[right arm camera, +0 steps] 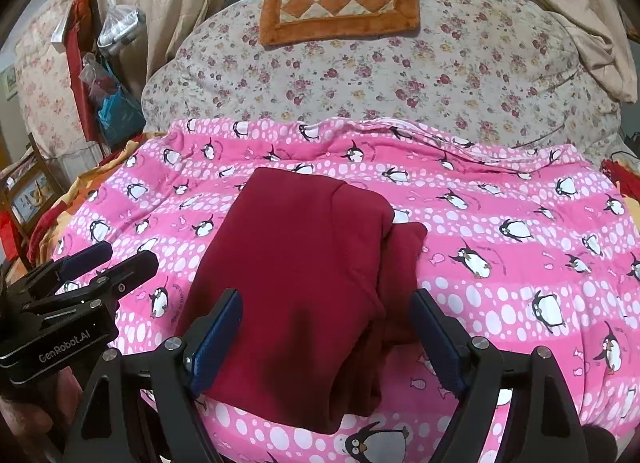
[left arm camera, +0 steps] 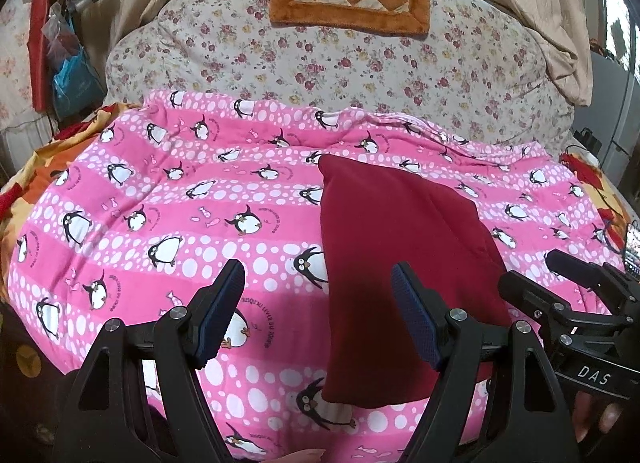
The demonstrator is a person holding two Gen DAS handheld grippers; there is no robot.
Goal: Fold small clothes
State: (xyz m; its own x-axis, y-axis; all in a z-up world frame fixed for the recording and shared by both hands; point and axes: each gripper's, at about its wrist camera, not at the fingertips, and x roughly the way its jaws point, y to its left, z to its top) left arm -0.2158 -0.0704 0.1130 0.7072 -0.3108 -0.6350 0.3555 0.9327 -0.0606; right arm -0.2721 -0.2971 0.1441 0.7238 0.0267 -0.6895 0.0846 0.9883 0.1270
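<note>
Dark red garment [right arm camera: 304, 283]: folded, laid on the pink penguin-print quilt [right arm camera: 500, 263] of a bed; its near edge is partly hidden behind the jaws. Right gripper [right arm camera: 326, 339]: jaws spread, nothing pinched, the garment seen between and below them. Left gripper [left arm camera: 320, 315]: jaws spread, nothing held; the garment's left edge is seen between them. A second layer at the garment's right side is hard to make out.

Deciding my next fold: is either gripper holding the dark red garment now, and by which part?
Neither. The left gripper and right gripper are open above the folded dark red garment, with no cloth pinched.
</note>
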